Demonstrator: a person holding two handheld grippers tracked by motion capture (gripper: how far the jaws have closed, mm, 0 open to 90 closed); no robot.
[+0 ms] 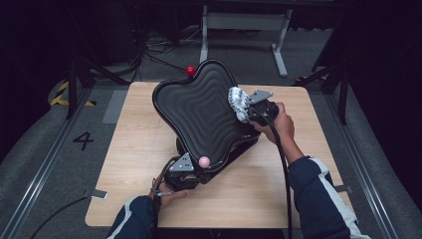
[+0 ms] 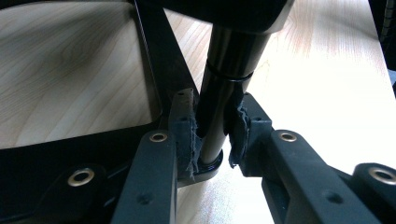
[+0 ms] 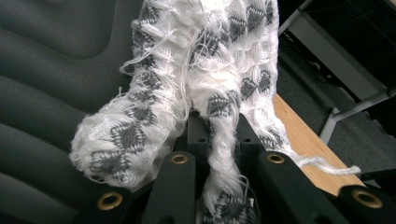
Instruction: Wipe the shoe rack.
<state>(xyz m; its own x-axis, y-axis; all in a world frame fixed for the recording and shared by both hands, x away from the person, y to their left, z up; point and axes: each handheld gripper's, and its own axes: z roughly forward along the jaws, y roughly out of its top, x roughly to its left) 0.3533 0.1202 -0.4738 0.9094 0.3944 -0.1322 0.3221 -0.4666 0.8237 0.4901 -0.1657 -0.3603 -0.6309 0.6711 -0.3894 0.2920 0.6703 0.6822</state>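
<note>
Wiping a tilted seat with a cloth

Steadying the work, the left gripper [image 2: 212, 140] has its fingers clenched on the black post [image 2: 224, 93] under the seat [image 1: 199, 109], propping it tilted on the counter [image 1: 139, 149]. The right gripper [image 3: 219, 135] pinches a white-grey cloth [image 3: 205, 70] against the seat's ribbed face, presumably to wipe it.

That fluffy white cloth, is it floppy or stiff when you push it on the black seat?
Probably floppy: the cloth bunches and folds around the right gripper. Likely light too, being loose, fuzzy knit. Its stray threads might snag, though the seat looks smooth enough to wipe.
</note>
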